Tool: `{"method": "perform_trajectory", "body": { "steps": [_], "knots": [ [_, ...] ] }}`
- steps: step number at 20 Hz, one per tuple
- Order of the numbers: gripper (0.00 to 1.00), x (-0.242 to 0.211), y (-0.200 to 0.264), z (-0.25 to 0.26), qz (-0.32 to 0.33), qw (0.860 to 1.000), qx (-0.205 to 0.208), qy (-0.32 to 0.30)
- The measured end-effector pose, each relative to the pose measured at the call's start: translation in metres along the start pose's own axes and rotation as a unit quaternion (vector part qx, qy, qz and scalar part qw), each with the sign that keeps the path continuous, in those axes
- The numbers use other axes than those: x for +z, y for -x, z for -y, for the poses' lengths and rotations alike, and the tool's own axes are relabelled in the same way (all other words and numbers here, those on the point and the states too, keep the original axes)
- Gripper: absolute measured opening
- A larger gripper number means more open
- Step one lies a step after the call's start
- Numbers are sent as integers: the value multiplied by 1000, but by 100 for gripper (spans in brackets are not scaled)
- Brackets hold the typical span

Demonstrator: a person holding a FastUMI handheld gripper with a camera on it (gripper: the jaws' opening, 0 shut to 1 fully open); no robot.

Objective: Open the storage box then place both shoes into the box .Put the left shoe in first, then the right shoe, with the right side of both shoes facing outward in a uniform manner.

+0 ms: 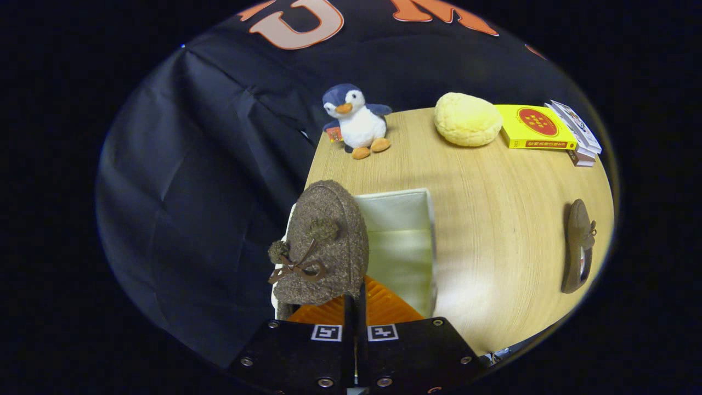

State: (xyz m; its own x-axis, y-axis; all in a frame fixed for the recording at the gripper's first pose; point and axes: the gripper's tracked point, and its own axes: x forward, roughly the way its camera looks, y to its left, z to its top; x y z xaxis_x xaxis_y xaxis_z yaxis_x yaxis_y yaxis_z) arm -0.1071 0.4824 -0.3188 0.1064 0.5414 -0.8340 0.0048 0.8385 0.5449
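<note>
So the tool point(355, 307) has its two fingers pinched nearly together, clamped on the heel end of a fuzzy brown shoe point(324, 244) with a little bow and pom-poms, toe pointing away at 12 o'clock. The shoe hangs over the left half of the open cream storage box point(429, 241), which sits right at the surface's point(493, 219) left edge; the orange bit point(384, 307) just past the fingers looks like the box's opened lid or flap, but I can't tell for sure. If this is the left shoe going in first, I'd say lower it straight down and hug the left wall so the right half of the box keeps room for shoe number two. I can't make out how deep the box is, so go easy before letting go. Watch that left side, since beyond the box it's just drop-off and black cloth. The other shoe point(578, 247) is lying well apart at 3 o'clock near the surface's right edge, with plenty of bare wood between it and the box for the swing over. Penguin plush point(356, 120), yellow cushion point(466, 119) and books point(540, 127) are way back around 12 to 2 o'clock, out of the way.
</note>
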Motion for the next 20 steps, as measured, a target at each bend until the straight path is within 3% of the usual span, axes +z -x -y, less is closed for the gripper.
{"method": "perform_trajectory", "body": {
  "steps": [7,14,18,19,20],
  "knots": [
    [3,-30,-54,0,-47,998,-50,3],
    [6,-57,-91,-2,-106,993,-53,-3],
    [25,-70,-86,-10,-135,990,-30,22],
    [40,-68,-81,-12,-133,990,-22,27],
    [46,-66,-75,-17,-131,991,-9,30]
  ]
}}
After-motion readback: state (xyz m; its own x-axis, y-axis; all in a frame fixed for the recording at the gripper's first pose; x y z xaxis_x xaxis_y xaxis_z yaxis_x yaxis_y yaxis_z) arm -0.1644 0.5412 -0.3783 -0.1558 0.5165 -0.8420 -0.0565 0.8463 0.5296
